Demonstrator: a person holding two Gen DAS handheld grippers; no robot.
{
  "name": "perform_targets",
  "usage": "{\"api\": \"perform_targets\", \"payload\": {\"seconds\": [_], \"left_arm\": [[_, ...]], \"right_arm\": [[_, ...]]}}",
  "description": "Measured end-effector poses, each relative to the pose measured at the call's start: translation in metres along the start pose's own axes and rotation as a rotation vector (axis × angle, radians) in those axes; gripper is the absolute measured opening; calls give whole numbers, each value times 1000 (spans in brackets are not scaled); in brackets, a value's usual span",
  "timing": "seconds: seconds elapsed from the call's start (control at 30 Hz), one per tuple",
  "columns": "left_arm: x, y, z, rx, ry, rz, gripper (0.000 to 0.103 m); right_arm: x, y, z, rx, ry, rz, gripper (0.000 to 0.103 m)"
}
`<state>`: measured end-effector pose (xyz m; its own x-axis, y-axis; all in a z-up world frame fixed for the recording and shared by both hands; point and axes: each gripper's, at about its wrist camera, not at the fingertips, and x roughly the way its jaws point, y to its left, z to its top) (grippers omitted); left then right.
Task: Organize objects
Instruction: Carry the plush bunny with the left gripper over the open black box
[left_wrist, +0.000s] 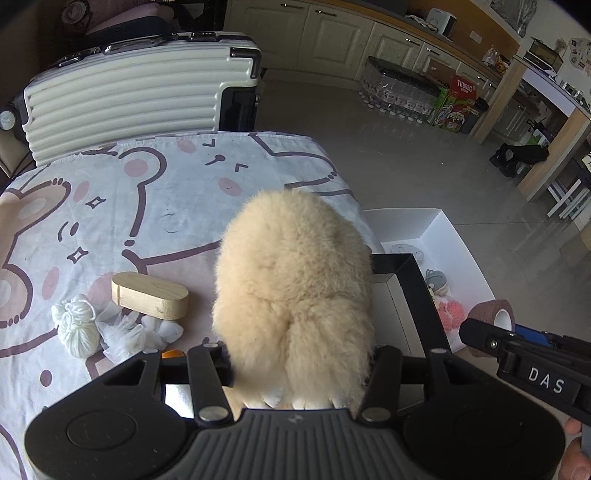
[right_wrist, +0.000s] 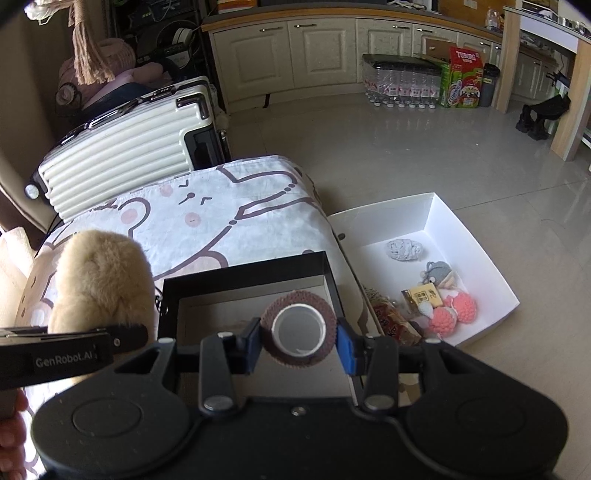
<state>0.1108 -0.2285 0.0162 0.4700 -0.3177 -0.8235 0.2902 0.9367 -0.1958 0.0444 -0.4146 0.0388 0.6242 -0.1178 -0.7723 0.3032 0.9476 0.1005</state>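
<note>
1. The left claw (left_wrist: 299, 373) is closed on a fluffy cream plush toy (left_wrist: 295, 288), its two black fingers pressed into the fur at the lower end; the toy fills the middle of the left wrist view and hangs over the right edge of the counter (left_wrist: 177, 206), which is draped in a white cloth printed with pink-and-brown cartoon bears.
2. The right claw (right_wrist: 299, 347) is clamped on a reddish-brown roll of textured tape with a white core (right_wrist: 299, 332), its blue pads (right_wrist: 345, 349) touching the roll's two sides, the hollow core facing the camera.
3. The roll is held above the open black rectangular box with a grey inside (right_wrist: 245, 273), which sits at the counter's right edge.
4. In the right wrist view the plush toy (right_wrist: 99, 284) shows just left of the black box, beside the left claw's finger.
5. On the cloth to the left lie a pale wooden oval block (left_wrist: 149, 295), a small ball of white yarn (left_wrist: 75, 325) and a crumpled bit of white tulle (left_wrist: 136, 334), close together, the block touching the tulle.
6. A shallow white cardboard tray (right_wrist: 461, 221) sits lower, just right of the counter, holding two pink knitted pom-poms (right_wrist: 452, 312), a grey knitted piece (right_wrist: 404, 251), a small grey-capped doll (right_wrist: 439, 275) and a yellow printed packet (right_wrist: 424, 297).
7. A ribbed cream hard-shell suitcase (left_wrist: 125, 96) stands behind the counter.
</note>
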Motion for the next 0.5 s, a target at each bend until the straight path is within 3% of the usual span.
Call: {"api": "perform_targets", "payload": {"seconds": [0.5], "left_arm": [[30,-7,-3,-72,58,-156,52]], "right_arm": [[12,-14,-5,30,34,-24,43]]}}
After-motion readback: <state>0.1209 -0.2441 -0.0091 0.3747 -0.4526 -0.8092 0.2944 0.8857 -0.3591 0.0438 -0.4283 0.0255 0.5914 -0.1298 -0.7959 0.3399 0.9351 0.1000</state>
